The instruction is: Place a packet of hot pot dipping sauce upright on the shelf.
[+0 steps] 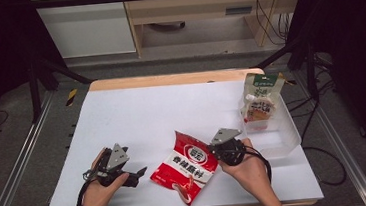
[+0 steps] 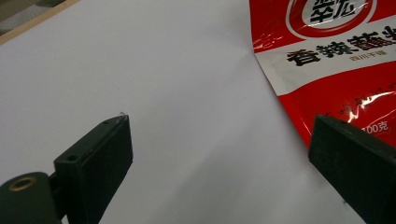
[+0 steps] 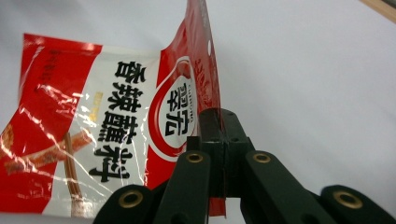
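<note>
The red seasoning packet (image 1: 189, 168) lies on the near middle of the white worktop (image 1: 137, 117), between the two hands, and its far right edge is raised off the surface. That edge is pinched by the right gripper (image 1: 214, 149), whose fingers (image 3: 212, 128) are seen in the right gripper view pressed together on the sealed strip of the packet (image 3: 116, 135), beside the small hang hole. The step in hand is judged to be the grasp and first lift of the packet. The next move is judged to call for a clean lift, with the thin seal kept from slipping out of the grip, and then a carry to the right and far side, where a clear bin (image 1: 286, 134) already holds a pale spouted pouch (image 1: 259, 101); that the bin is the goal is only inferred from the layout. The left gripper (image 1: 138, 176) is held low over the worktop to the left of the packet, apart from it, with its fingers (image 2: 100, 154) spread wide and nothing between them. The pinch itself and the hang hole are made plain by the right gripper view, whereas in the high view the contact is too small to be read. The bare worktop between the spread fingers and the packet's near left edge (image 2: 327, 60) are given by the left gripper view. The bin, the pouch and the spacing of both hands are supplied by the high view.
</note>
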The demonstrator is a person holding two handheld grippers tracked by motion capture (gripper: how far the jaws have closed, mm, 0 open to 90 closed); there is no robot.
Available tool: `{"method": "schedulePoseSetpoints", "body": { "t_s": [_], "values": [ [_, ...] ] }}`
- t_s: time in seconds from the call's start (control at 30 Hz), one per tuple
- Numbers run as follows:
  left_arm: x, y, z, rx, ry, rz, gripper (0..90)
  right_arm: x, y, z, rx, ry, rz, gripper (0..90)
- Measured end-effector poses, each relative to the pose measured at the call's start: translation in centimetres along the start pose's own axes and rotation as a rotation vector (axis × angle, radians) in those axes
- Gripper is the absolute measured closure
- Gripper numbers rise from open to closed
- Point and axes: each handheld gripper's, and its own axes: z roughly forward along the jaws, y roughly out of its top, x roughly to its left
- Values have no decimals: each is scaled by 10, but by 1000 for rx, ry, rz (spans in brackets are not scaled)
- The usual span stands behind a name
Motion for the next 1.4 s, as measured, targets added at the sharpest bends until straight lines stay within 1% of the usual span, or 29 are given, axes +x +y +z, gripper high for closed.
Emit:
{"method": "schedulePoseSetpoints", "body": {
  "t_s": [0.03, 0.1, 0.17, 0.2, 0.33, 0.37, 0.4, 0.47, 0.5, 0.53, 0.57, 0.6, 0.77, 0.8, 0.87, 0.9, 0.97, 1.0, 1.03, 1.07, 1.13, 1.23, 1.27, 1.33, 1.4],
  "values": [
    [1, 0, 0, 4, 3, 4, 67, -1, 4, 5, -4, -5, -15, 900],
    [1, 0, 0, 4, 6, 3, 68, -1, 6, 7, -6, -8, -22, 900],
    [2, 0, 0, 6, 8, 1, 69, -1, 10, 11, -16, -7, -43, 900],
    [2, 0, 0, 2, 8, -6, 69, -1, 12, 13, -21, -9, -46, 900],
    [3, -1, 1, 2, 11, -14, 72, 1, 22, 20, -36, -5, -73, 900],
    [4, -1, 1, 0, 11, -18, 73, 2, 27, 24, -39, -7, -94, 900],
    [4, -1, 1, -3, 14, -22, 73, 2, 27, 24, -39, -7, -94, 900],
    [5, -1, 1, 0, 15, -23, 74, 5, 36, 30, -54, -5, -116, 900],
    [5, -1, 1, 0, 15, -23, 75, 5, 36, 30, -54, -5, -116, 900],
    [6, 0, 1, 8, 13, -14, 76, 8, 41, 34, -68, -3, -134, 900],
    [6, 0, 1, 8, 15, -15, 78, 9, 44, 35, -77, 0, -140, 900],
    [6, 0, 2, -3, 15, -26, 78, 9, 44, 35, -77, 0, -140, 900],
    [6, 2, 6, -3, 15, -28, 94, 17, 50, 39, -113, -5, -174, 900],
    [5, 3, 6, 1, 11, -19, 98, 18, 50, 39, -122, -6, -179, 900],
    [6, 4, 8, -2, 9, -12, 111, 20, 51, 38, -134, -5, -187, 900],
    [7, 5, 10, -4, 2, -9, 111, 20, 51, 38, -134, -5, -187, 900],
    [11, 8, 14, -9, -1, -24, 134, 19, 53, 37, -141, -3, -183, 900],
    [13, 11, 16, -9, -3, -17, 150, 19, 54, 38, -142, -3, -182, 900],
    [15, 14, 18, -1, -7, -5, 154, 18, 55, 38, -141, 0, -190, 900],
    [16, 17, 19, -10, -12, -8, 158, 18, 56, 37, -146, 0, -190, 900],
    [19, 22, 22, -12, -27, 0, 189, 18, 58, 36, -160, 3, -188, 900],
    [22, 30, 27, -22, -42, 14, 206, 20, 58, 32, -181, 4, -192, 900],
    [23, 31, 28, -27, -49, 12, 216, 22, 58, 30, -187, 2, -188, 900],
    [23, 32, 30, -47, -84, 13, 254, 24, 57, 25, -206, 2, -190, 900],
    [21, 34, 33, -42, -100, 28, 289, 25, 56, 23, -223, 8, -180, 900]
  ]
}}
